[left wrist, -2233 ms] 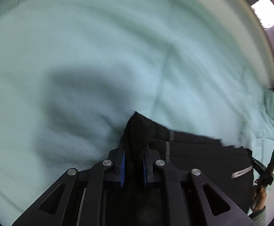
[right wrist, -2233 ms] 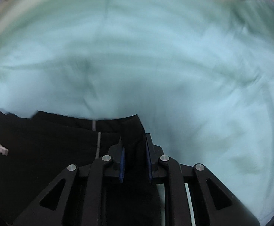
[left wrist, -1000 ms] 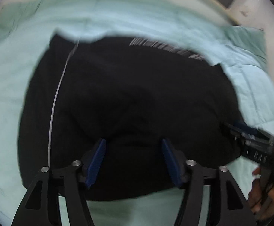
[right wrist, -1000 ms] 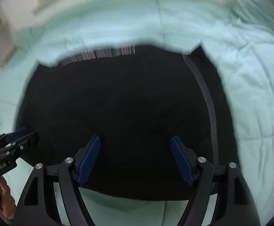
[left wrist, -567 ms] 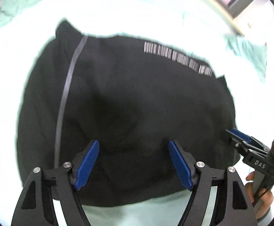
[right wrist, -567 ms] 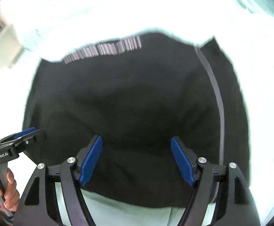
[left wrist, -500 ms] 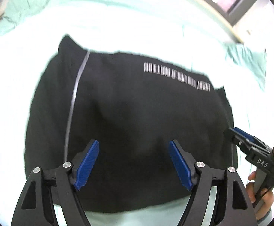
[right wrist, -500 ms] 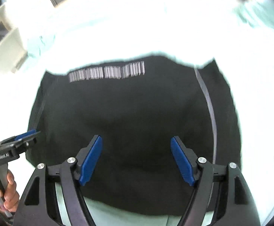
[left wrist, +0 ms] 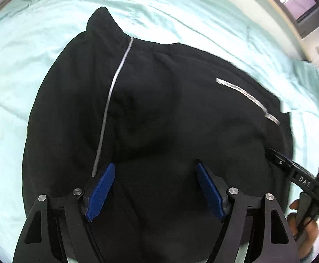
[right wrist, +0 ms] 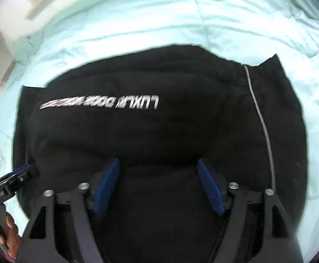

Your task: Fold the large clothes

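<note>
Lying folded on the pale green bed cover [left wrist: 181, 11]: a black garment [left wrist: 170, 109], bunched and rounded. No containers in sight. Hovering above its near edge, left gripper [left wrist: 155, 188] with jaws standing wide, gripping nothing. Likewise right gripper [right wrist: 157, 186], jaws spread but just been narrowing a little, only cloth lying below them, nothing clamped. Showing only in the right wrist view: white lettering [right wrist: 100, 104] readable across the garment; in the left view, merely a slanted blurred strip. Running down the garment, a thin grey stripe [left wrist: 111, 100].
</note>
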`<state>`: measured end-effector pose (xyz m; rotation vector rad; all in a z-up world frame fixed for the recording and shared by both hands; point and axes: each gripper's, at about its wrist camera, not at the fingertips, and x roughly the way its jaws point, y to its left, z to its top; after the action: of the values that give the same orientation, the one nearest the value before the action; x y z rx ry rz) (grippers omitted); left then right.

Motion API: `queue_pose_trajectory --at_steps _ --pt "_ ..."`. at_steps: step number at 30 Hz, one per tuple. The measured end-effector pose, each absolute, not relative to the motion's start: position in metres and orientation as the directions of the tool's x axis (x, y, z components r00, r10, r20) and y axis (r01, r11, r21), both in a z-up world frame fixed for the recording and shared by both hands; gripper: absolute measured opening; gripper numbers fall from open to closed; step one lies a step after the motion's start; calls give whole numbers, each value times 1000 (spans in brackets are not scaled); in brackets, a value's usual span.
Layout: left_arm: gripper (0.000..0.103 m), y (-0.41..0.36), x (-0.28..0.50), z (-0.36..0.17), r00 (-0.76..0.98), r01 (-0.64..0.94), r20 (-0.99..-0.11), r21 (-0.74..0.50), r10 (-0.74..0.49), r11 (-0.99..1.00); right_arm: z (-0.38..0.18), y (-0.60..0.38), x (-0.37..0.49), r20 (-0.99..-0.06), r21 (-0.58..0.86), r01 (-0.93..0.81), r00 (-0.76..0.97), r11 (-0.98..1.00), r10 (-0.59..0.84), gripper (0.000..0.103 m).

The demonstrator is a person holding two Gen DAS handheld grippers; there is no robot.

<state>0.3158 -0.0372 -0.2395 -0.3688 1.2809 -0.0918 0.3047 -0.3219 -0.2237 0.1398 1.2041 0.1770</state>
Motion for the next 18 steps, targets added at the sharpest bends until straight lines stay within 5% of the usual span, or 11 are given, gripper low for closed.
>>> queue_pose_trajectory --at_steps 7,18 --pt "78 -3 237 -232 338 -191 -907 -328 -252 925 -227 -319 211 -909 231 -104 331 967 253 74" --pt "79 0 250 -271 258 -203 -916 -361 -305 910 -259 -332 193 -910 286 -32 303 958 282 76"
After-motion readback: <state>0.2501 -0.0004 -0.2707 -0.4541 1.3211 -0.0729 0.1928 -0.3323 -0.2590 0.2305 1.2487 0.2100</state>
